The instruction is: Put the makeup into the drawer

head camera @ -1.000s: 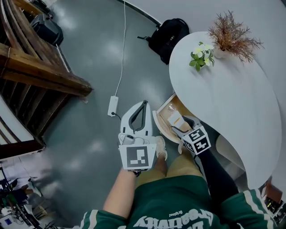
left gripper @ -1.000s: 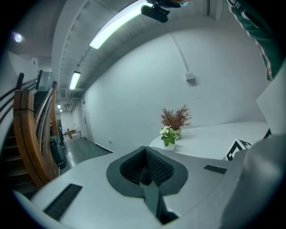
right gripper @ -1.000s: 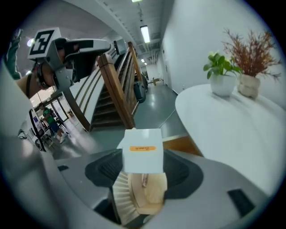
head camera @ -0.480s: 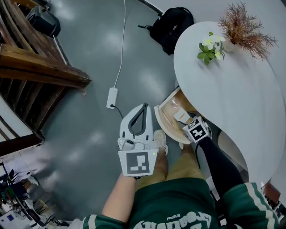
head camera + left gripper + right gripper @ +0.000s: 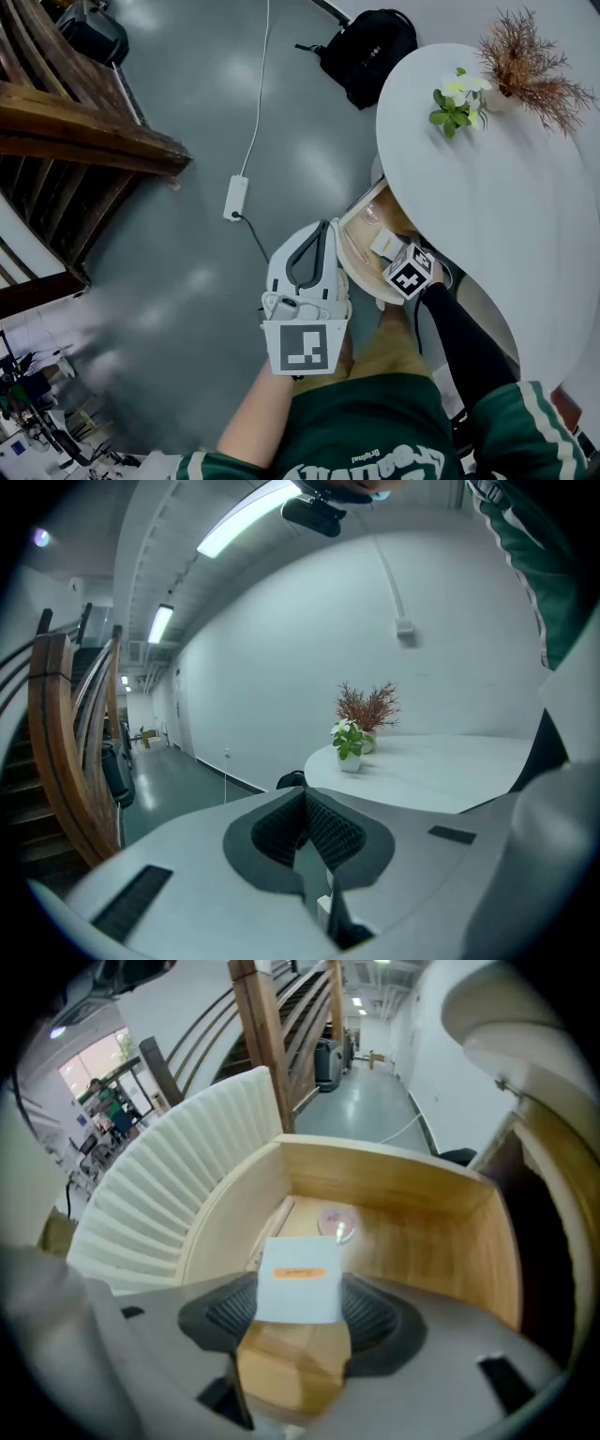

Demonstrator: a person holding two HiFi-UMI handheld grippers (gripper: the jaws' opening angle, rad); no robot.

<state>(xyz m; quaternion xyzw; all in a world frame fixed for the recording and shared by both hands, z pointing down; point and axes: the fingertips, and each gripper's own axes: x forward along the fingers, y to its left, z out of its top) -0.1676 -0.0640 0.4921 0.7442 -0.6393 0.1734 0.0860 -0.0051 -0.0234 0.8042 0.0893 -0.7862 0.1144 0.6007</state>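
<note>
My right gripper (image 5: pixel 298 1321) is shut on a small makeup box (image 5: pixel 300 1283), pale with an orange label on top and tan below. It hangs tilted steeply down inside the open wooden drawer (image 5: pixel 394 1185), just above the drawer's floor. A round pinkish compact (image 5: pixel 336 1222) lies further in. In the head view the box (image 5: pixel 382 244) sits over the drawer (image 5: pixel 352 246) under the white table's edge, with the right gripper (image 5: pixel 389 253) behind it. My left gripper (image 5: pixel 327 227) hovers left of the drawer, jaws together and nothing between them (image 5: pixel 305 803).
The white table (image 5: pixel 497 178) overhangs the drawer and bears two small potted plants (image 5: pixel 457 97). On the grey floor lie a black backpack (image 5: pixel 370 52) and a power strip (image 5: pixel 235 197) with its cable. A wooden staircase (image 5: pixel 75 141) stands at the left.
The right gripper has sunk with the box and tipped downwards into the drawer. The left gripper has dropped a little and drawn closer to the drawer's front.
</note>
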